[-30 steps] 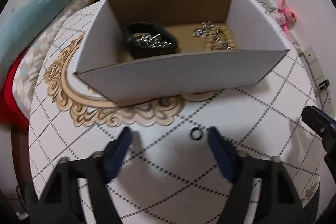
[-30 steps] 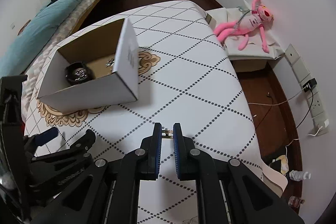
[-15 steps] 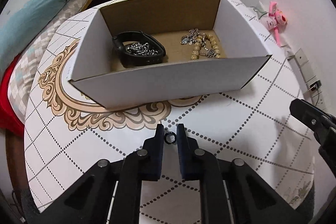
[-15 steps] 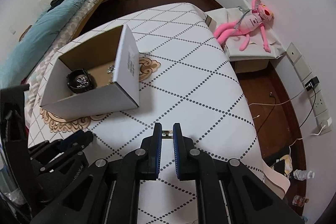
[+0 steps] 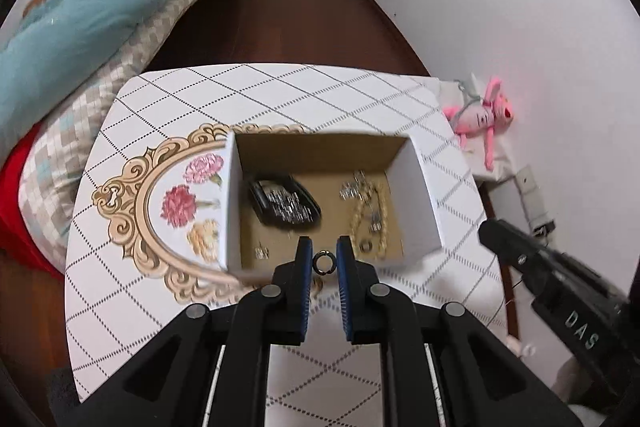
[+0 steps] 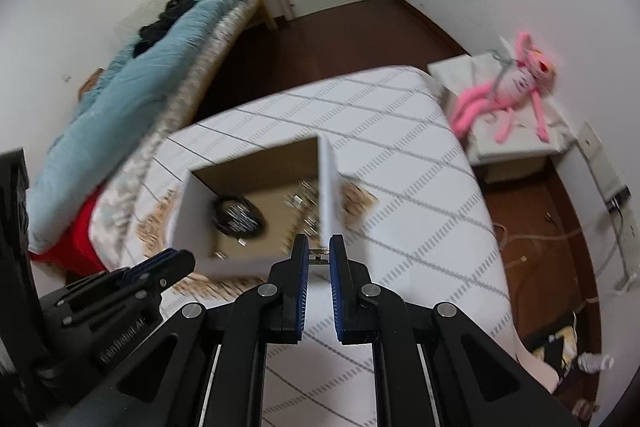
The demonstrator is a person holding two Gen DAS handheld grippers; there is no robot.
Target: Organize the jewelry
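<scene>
My left gripper (image 5: 323, 262) has closed on the ring (image 5: 323, 262) and lifted it from the table (image 5: 120, 287) to above the box (image 5: 420, 195) near wall. My right gripper (image 6: 319, 255), clamping a small metal piece (image 6: 319, 254), has risen toward the box's near right corner.

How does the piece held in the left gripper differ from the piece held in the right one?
The left gripper pinches a small dark ring, a closed round loop; the right gripper pinches a thin flat metal piece, straight and spanning the pads. The ring looks dark, the metal piece pale. Both are held near the open box.
</scene>
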